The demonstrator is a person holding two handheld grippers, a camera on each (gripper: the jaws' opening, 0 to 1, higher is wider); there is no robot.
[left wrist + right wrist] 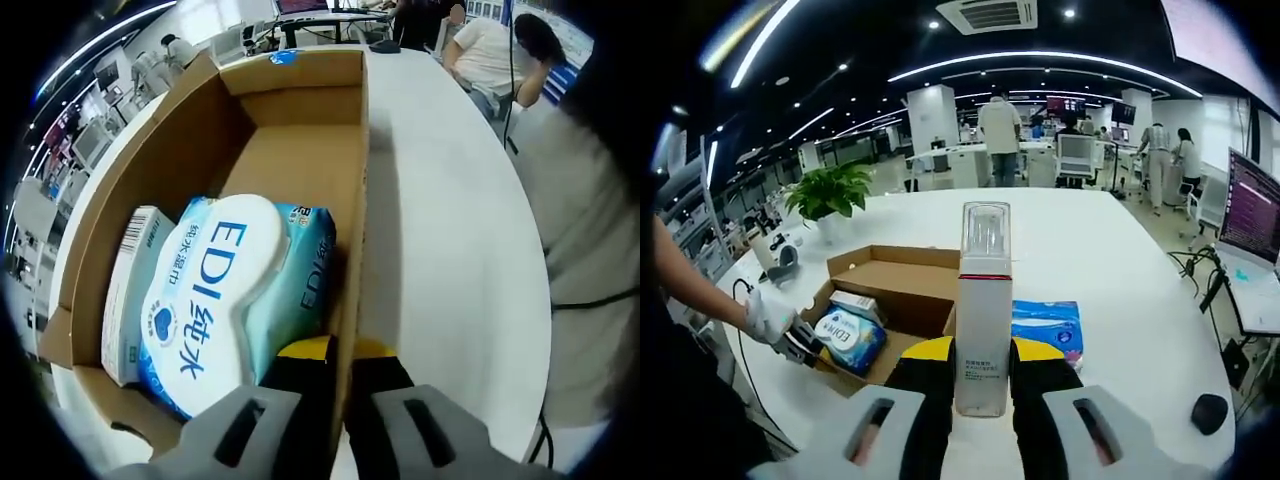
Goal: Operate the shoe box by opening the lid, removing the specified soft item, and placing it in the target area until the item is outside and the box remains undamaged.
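Note:
An open cardboard shoe box (300,150) lies on the white table (450,250). Inside it sit a soft blue wipes pack (215,290) marked EDI and a small white carton (130,290) beside it. My left gripper (340,365) straddles the box's right wall, jaws shut on the cardboard edge. In the right gripper view the same box (890,285) is at the left, with a gloved hand holding the left gripper (795,342) at its near corner. My right gripper (975,365) is shut on a tall white bottle (983,320) with a clear cap, held upright.
A second blue pack (1045,325) lies on the table (1120,250) just right of the bottle. A potted plant (830,192) stands at the far left, a black mouse (1207,412) and cables at the right edge. People stand and sit beyond the table.

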